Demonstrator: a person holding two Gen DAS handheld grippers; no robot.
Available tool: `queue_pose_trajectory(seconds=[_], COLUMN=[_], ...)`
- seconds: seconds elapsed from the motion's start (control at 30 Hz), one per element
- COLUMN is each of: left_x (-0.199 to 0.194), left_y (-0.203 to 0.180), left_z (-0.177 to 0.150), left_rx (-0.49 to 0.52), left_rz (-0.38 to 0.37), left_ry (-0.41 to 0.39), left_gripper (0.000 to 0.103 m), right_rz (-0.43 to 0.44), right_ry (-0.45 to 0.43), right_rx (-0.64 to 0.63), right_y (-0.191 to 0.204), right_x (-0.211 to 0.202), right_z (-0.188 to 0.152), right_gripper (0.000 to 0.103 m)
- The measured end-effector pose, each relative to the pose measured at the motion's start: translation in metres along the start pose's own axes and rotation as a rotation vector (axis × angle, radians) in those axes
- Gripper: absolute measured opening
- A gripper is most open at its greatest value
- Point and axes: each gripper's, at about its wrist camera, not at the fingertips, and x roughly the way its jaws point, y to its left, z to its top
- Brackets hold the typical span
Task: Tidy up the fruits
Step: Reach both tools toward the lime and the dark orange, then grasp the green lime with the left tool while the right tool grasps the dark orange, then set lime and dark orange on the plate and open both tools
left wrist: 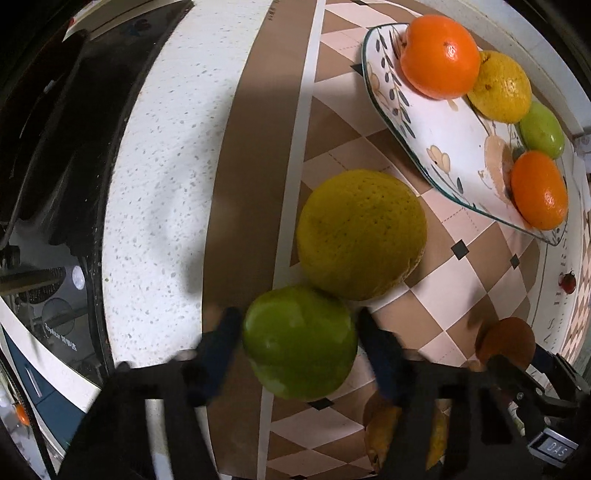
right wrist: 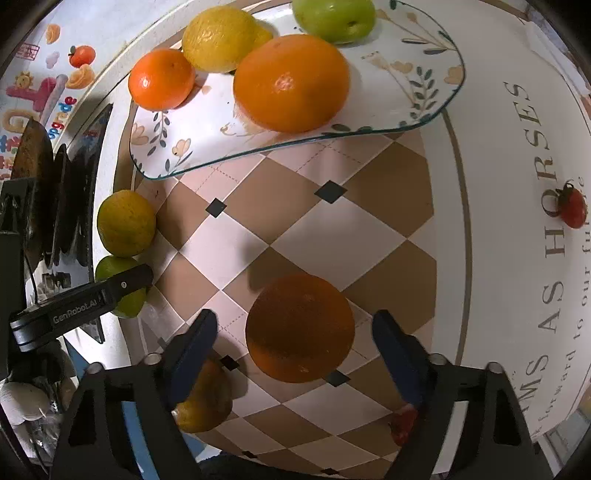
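Observation:
My left gripper (left wrist: 299, 332) has its fingers on both sides of a green apple (left wrist: 300, 341) on the checkered cloth; contact is not clear. A large yellow-green citrus (left wrist: 360, 234) lies just beyond it. My right gripper (right wrist: 295, 328) is open around an orange (right wrist: 300, 328), with gaps on both sides. The floral plate (right wrist: 207, 129) holds a large orange (right wrist: 291, 83), a small orange (right wrist: 161, 78), a yellow lemon (right wrist: 219, 37) and a green apple (right wrist: 334, 16). The plate (left wrist: 443, 140) also shows in the left wrist view.
A yellow-orange fruit (right wrist: 203, 402) lies under my right gripper's left finger. A cherry tomato (right wrist: 572, 206) sits on the white lettered border, and a red fruit (right wrist: 404, 424) near the right finger. A dark stove edge (left wrist: 74, 147) runs along the white counter.

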Motion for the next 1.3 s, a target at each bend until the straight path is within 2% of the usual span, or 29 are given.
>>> queue_pose_trajectory(seconds=[0.2,0.43,0.57,0.73,0.87,0.97,1.23,1.3], left_x=[0.001,-0.020,-0.050,-0.097,-0.109,-0.101,-0.074,-0.065], left_y=[-0.008,-0.023,-0.038,-0.066,-0.078,-0.085,-0.091,-0.091], left_z=[0.000,-0.019,-0.024,-0.008,0.029,0.053,0.098,0.104], left_rx=[0.028,0.030,0.039,0.091,0.131,0.136,0.148,0.148], left_rz=[0.023,-0.045,-0.128,-0.187,-0.153,-0.127,-0.009,-0.005], left_ry=[-0.019,-0.037,-0.075,-0.155,-0.189,-0.179,-0.131,-0.111], left_gripper=[0.052,0.052,0.052,0.053,0.053,0.053,0.053,0.053], right_rz=[-0.010,0.019,0.067,0.107,0.094,0.066,-0.014,-0.016], right_ry=[-0.004,-0.023,-0.072,-0.153,-0.209,-0.230,-0.209,-0.192], right_rx=[-0.030,-0.030,-0.016,0.025,0.057,0.073,0.073,0.076], right_y=[0.012,0.010,0.002,-0.015,-0.032,-0.044,-0.053,-0.055], right_x=[0.009,0.002,-0.024,-0.067,-0.091,-0.097,-0.076,-0.070], right_z=[0.001,0.000,0.002,0.019,0.049,0.077,0.131,0.136], right_gripper=[0.059,0.058,0.058,0.058,0.058,0.058,0.058,0.058])
